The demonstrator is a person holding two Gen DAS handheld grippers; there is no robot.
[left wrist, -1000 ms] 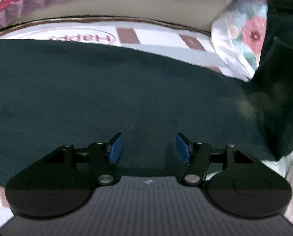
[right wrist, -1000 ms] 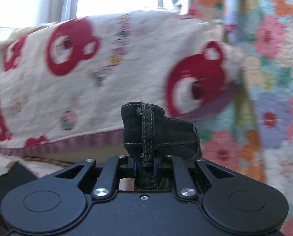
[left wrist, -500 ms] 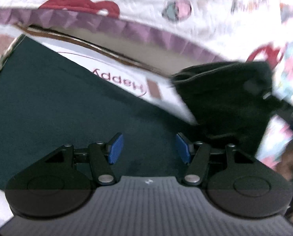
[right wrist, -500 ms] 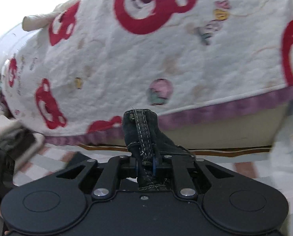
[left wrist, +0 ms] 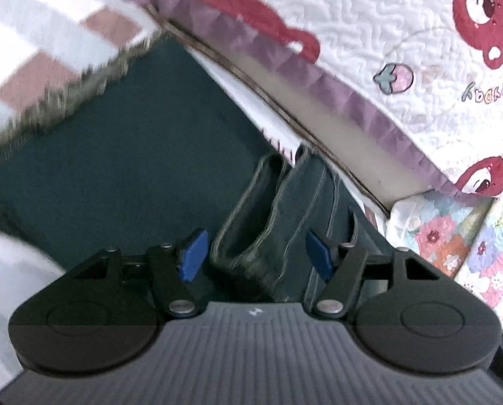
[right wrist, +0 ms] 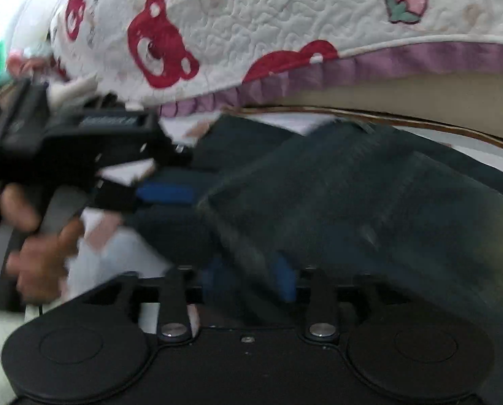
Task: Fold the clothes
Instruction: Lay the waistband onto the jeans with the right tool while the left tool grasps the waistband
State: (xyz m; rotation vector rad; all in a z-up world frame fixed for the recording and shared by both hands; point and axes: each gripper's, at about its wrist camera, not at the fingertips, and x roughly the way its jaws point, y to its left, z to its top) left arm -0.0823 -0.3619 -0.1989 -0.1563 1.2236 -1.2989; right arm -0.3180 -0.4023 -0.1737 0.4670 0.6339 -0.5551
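Your right gripper (right wrist: 248,281) has come down from the quilt (right wrist: 285,17) and let go of the jeans (right wrist: 352,209); its jaws now stand apart, though blur makes it hard to tell whether cloth lies between them. The jeans lie folded on the mat (left wrist: 123,168), their stitched edge between your left gripper's (left wrist: 256,253) wide-open blue pads (left wrist: 194,253), apparently unpinched. Your left hand (right wrist: 38,260) shows at the right gripper's left.
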